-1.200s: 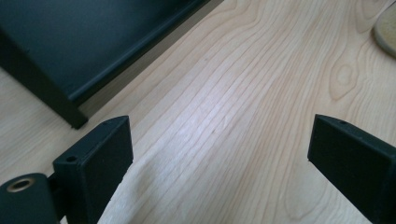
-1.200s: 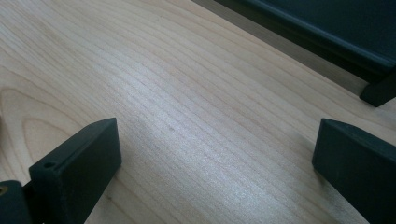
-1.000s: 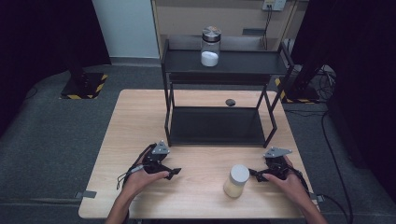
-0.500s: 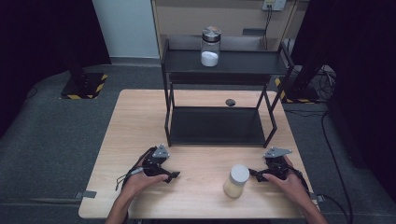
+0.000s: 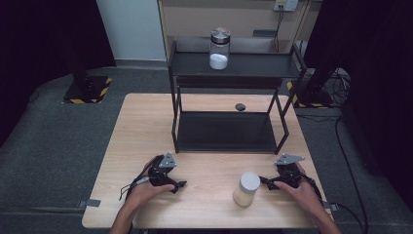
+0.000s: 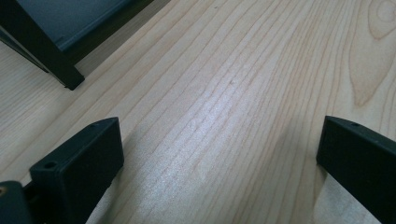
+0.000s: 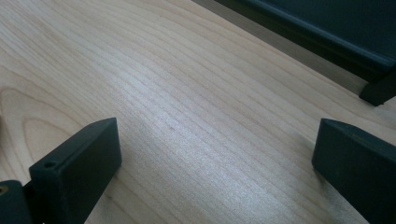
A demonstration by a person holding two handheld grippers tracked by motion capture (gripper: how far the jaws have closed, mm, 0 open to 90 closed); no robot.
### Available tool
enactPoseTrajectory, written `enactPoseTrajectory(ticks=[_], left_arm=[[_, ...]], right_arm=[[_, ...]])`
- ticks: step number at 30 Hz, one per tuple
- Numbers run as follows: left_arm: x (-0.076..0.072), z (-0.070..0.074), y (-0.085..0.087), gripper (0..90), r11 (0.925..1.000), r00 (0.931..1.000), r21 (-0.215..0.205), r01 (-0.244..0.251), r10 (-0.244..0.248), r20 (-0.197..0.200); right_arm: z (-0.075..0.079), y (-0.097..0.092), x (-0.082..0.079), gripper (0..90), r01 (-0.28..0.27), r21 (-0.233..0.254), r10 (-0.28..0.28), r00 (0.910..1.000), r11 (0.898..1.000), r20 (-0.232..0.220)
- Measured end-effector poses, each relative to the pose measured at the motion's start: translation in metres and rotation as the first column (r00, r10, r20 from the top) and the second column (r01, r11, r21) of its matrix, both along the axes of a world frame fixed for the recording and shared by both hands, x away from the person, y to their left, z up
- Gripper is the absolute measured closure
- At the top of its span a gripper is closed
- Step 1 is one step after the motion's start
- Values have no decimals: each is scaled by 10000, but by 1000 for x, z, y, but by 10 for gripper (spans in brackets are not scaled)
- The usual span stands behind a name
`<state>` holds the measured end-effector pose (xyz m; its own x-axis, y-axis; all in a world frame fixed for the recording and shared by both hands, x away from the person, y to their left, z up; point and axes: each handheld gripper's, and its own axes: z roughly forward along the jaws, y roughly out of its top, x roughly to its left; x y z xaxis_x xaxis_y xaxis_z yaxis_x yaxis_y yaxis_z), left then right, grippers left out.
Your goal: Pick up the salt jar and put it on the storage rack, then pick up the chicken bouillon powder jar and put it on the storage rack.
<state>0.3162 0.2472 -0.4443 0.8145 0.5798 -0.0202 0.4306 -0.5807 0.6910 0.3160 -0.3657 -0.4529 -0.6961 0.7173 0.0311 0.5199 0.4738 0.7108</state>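
Down near the pale, grained wooden table's (image 5: pixel 146 122) front edge, a cylindrical white-lidded jar (image 5: pixel 246 189) stands; left gripper (image 6: pixel 219 154), jaws just widened, and right gripper (image 7: pixel 217 154) gape empty.

The table (image 5: pixel 146 126) is light wood w/ wavy brown lines. The rack (image 5: pixel 234 66) is black, its shelves dark grey. The jar on top (image 5: pixel 219 48) is clear w/ white stuff inside & a silver lid. The jar on the table (image 5: pixel 246 188) is pale yellow w/ a white lid. Both grippers, left (image 5: pixel 176 185) & right (image 5: pixel 265 183), are black w/ grey plates. The floor (image 5: pixel 48 146) is dark grey. The stand base (image 5: pixel 87 90) has yellow & black stripes.
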Motion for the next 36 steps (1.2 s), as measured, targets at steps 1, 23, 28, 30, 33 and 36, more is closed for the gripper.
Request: enactPoseTrajectory(ticks=[1, 23, 28, 30, 33, 36], left_arm=[[0, 0, 0, 0, 10000, 10000, 0, 4, -4, 8], [-1, 0, -1, 0, 10000, 10000, -1, -44, 44, 9], [-1, 0, -1, 0, 10000, 10000, -3, -45, 45, 8], [-1, 0, -1, 0, 10000, 10000, -3, -47, 47, 7], [-1, 0, -1, 0, 10000, 10000, 2, -43, 43, 9], [-1, 0, -1, 0, 10000, 10000, -2, -46, 46, 9]], right_arm=[[0, 0, 0, 21, -3, -2, 3, 10000, 10000, 6], [0, 0, 0, 20, 3, 9, -3, 10000, 10000, -12], [0, -2, 0, 20, -83, 3, 83, 10000, 10000, 23], [0, -2, 1, 24, -54, 64, 55, 10000, 10000, -38], [0, -5, 0, 43, -68, 125, 68, 10000, 9999, -3], [1, -8, -1, 57, -129, 215, 129, 9999, 9997, -10]])
